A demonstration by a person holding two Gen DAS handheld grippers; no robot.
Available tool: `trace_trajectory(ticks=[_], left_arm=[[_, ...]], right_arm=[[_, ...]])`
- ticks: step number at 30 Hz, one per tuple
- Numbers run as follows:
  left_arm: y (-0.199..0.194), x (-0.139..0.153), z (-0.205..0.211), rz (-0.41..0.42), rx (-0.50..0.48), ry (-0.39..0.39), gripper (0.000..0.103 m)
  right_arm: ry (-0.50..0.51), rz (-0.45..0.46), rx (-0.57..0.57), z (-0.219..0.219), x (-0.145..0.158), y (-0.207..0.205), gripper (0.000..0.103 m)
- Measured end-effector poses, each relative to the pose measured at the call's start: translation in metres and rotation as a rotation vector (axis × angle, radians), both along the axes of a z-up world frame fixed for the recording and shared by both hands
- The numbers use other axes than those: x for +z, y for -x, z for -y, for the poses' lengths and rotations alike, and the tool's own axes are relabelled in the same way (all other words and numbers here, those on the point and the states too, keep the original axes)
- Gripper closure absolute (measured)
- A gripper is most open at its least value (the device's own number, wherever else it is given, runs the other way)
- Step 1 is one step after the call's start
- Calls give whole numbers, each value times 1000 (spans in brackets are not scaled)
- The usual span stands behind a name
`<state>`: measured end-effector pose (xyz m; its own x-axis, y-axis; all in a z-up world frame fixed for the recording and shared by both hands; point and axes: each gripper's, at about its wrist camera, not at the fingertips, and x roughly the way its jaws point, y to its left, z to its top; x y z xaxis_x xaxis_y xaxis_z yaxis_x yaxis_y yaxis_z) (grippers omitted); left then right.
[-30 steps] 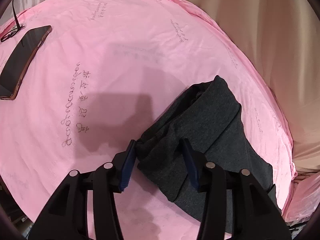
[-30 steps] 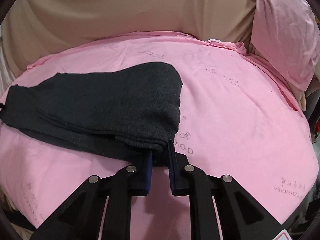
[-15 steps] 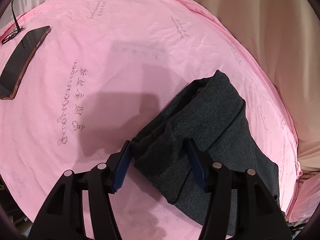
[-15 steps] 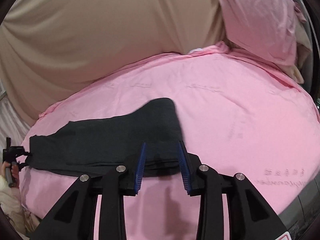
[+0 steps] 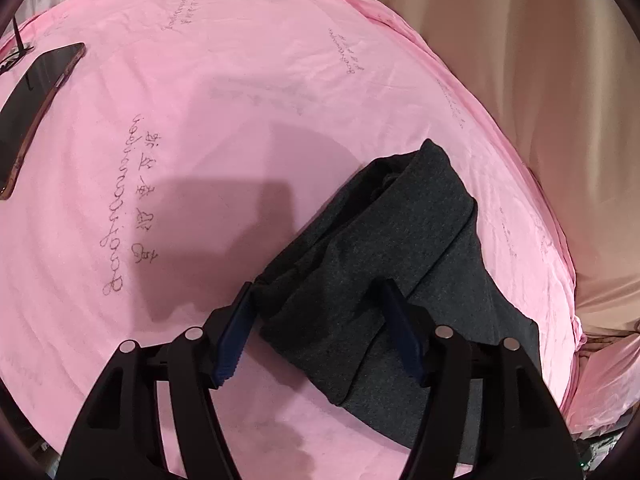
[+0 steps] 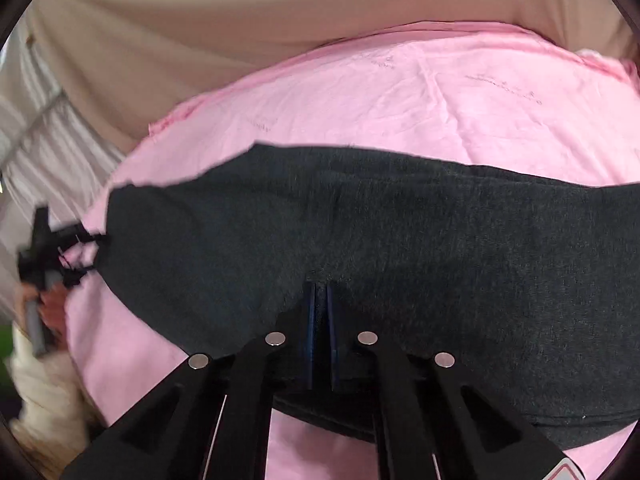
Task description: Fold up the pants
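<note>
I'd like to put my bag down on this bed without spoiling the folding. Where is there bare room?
Bare pink sheet lies between the phone and the dark pants. Crowded: the right edge, where both grippers work the pants.

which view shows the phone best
The left wrist view: the phone lies dark and whole on the pink sheet at the left edge, far from the pants. The right wrist view does not show it at all.

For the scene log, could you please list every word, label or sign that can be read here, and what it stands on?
Nothing reads for certain.
Pink sheet: repeated cursive script and a few characters, printed faintly, seen sideways, illegible.
Phone: dark screen, no text.
Pants: no label visible.
Red-edged sticker at the right view's corner: cut off.
</note>
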<state>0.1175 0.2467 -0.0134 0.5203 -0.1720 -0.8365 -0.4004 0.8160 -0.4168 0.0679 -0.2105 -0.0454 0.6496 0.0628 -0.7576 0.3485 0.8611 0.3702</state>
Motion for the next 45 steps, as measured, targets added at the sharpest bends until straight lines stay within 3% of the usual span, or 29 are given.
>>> trace_trajectory(ticks=[3,7,9,11,12,13,14,15,17,20,25,27,29,31,33,37,42,45], left_arm=[[-2,-1,2,6,-12,-5,37],[-2,-1,5,13,-17,-6,33],[-3,-1,5,16,-15,2,31],[-4,-2,4,19,-10,10,31],[-4,-2,4,22,-10,11,37],[-3,-2,3,25,-3,5,46],[-1,-2,0,28,13,1,64],[1,-1,-3,36,23,17,75],[4,6,-9,62,26,79,83],[6,38,7,129,-15,68,84],[21,135,101,332,-267,87,85],[37,170,169,417,-436,84,80],[50,181,233,442,-643,98,77],[59,177,276,417,-756,51,60],[67,166,290,406,-745,-11,42],[69,150,250,367,-619,3,34],[59,121,183,308,-364,-191,33],[58,100,155,263,-310,-237,33]], right_arm=[[-22,71,26,-5,15,-8,99],[-41,-60,102,-15,-25,-37,96],[-63,-24,82,-14,-21,-32,95],[-44,-3,75,-13,-9,-22,84],[-19,8,62,-16,-3,-17,78],[2,15,49,-15,2,-11,62],[28,29,27,-15,9,-1,52],[36,42,9,-13,14,10,50],[20,50,-31,-4,18,22,48],[-21,73,-108,15,20,38,48],[-33,148,-150,28,37,65,48],[-30,172,-151,32,39,74,43],[-31,165,-170,38,34,80,41],[-57,158,-179,43,29,84,41],[-97,164,-187,50,26,96,41],[-181,174,-166,61,18,99,37],[-347,181,-61,63,2,50,36],[-371,108,-26,53,-14,10,36]])
